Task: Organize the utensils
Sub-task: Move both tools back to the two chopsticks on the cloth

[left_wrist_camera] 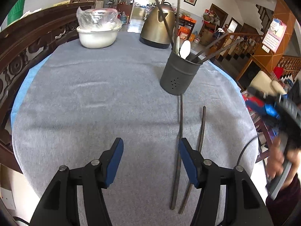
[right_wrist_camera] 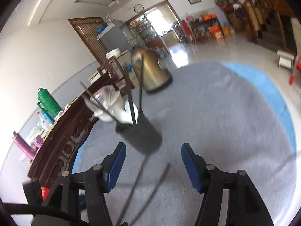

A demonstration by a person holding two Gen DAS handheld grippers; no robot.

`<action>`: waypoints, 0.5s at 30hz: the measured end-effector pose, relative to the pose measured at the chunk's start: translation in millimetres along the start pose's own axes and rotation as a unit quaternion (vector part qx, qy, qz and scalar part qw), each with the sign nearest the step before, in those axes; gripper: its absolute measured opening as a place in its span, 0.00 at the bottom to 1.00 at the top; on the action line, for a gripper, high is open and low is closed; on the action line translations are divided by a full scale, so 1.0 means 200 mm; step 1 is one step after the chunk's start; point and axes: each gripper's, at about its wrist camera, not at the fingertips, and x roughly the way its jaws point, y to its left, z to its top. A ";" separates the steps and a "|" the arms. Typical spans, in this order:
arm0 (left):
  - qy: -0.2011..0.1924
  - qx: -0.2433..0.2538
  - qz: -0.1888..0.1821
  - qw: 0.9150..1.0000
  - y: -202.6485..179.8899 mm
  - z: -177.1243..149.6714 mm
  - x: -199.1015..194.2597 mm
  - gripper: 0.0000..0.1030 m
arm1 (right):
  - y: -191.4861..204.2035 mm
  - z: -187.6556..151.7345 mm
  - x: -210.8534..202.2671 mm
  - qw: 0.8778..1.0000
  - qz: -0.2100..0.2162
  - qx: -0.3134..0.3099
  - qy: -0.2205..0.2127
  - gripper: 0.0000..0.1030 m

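Chopsticks (left_wrist_camera: 180, 146) lying loose on the grey-covered surface (left_wrist_camera: 94, 103), two dark sticks side by side, far ends just short of the utensil holder (left_wrist_camera: 179, 74). Holder upright, already stuffed with more dark sticks and a white spoon (left_wrist_camera: 185, 49). Left hand-held gripper (left_wrist_camera: 150, 150) spread wide, nothing pinched, right pad just beside the sticks. Right hand-held gripper (right_wrist_camera: 153, 155) spread too, empty, sticks blurred between its pads, kettle (left_wrist_camera: 157, 30) beyond
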 end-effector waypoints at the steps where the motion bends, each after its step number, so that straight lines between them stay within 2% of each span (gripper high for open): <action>1: 0.000 0.002 0.004 1.000 -0.01 0.01 0.00 0.61 | -0.02 -0.03 0.01 1.000 0.005 0.007 0.002 0.54; 6: -0.003 0.016 0.035 0.999 -0.09 0.06 0.02 0.63 | -0.11 -0.15 0.10 1.000 0.022 0.020 0.009 0.51; 10: -0.005 0.034 0.058 0.998 -0.16 0.07 0.04 0.64 | -0.15 -0.21 0.15 0.999 0.043 0.031 -0.004 0.51; 15: -0.005 0.044 0.087 0.995 -0.20 0.08 0.07 0.64 | -0.14 -0.25 0.18 0.998 0.057 0.012 -0.028 0.51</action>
